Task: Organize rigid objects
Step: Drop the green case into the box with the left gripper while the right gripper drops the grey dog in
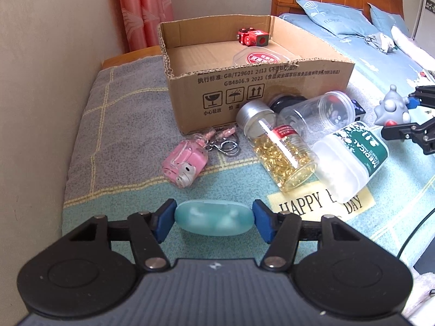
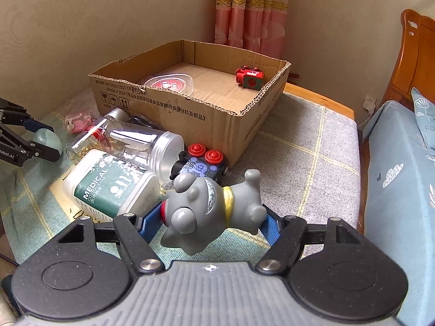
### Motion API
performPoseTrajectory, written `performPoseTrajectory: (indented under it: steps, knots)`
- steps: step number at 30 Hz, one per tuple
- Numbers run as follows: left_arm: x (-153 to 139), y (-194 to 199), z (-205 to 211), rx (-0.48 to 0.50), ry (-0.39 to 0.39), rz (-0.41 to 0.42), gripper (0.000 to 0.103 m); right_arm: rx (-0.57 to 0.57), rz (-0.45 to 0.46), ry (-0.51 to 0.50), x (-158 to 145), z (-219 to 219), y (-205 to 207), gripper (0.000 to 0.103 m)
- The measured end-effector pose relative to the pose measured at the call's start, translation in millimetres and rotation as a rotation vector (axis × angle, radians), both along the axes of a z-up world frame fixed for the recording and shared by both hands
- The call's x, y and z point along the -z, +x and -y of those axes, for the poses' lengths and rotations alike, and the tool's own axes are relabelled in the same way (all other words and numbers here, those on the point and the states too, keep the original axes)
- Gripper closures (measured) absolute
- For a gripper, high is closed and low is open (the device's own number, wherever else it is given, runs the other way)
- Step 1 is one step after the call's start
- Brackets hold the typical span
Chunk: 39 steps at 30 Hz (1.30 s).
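A pale blue oval case (image 1: pixel 214 221) lies crosswise, pinched at both ends. A grey dog figurine (image 2: pixel 210 209) lies clamped on its side. A shallow cardboard box (image 1: pixel 261 92) sits open on the blanket.

- I get soft, even daylight in both wrist views; nothing is dim and no lamp shows.
- Shadows are faint: only a thin dark edge sits under the cardboard box (image 1: pixel 244 87) and the jars.
- I see glare streaks on the clear jar (image 2: pixel 141 144) and on the capsule bottle (image 1: pixel 282 152).
- Fisheye bending is strong: I see the wall and curtain (image 1: pixel 144 8) curve, and the corners go black.
- Focus holds well over the middle; print on the cotton swab jar (image 2: pixel 108 187) reads clearly.
- The blanket (image 2: pixel 312 146) and far bedding look slightly soft toward the rims.
- Colours lean a little warm and greenish in the right view.
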<state>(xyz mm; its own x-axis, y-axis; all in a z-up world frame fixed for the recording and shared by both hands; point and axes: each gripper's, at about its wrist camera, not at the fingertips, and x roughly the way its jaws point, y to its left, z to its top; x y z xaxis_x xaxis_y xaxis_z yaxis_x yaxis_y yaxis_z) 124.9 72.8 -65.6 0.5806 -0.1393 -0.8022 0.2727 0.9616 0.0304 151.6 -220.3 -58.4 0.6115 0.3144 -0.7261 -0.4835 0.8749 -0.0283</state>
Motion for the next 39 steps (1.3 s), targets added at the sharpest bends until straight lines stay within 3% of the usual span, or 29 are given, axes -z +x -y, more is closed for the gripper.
performPoseTrajectory:
  steps: [7, 14, 24, 30, 39]
  knots:
    - [-14, -2, 1, -0.002, 0.001, 0.022, 0.043, -0.015, 0.011, 0.014, -10, -1, -1, 0.026]
    - [-49, 12, 11, 0.023, 0.0, 0.078, 0.043, -0.04, 0.046, 0.033, -33, -6, 8, 0.026]
    - [-98, 78, 35, 0.082, 0.02, 0.201, 0.043, -0.057, 0.086, 0.073, -60, -16, 43, 0.026]
    - [-101, 140, 45, 0.081, 0.019, 0.178, 0.043, -0.04, 0.064, 0.097, -65, -20, 68, 0.026]
    - [-71, 210, 56, 0.085, 0.037, 0.07, 0.043, -0.005, 0.04, 0.082, -64, -22, 82, 0.026]
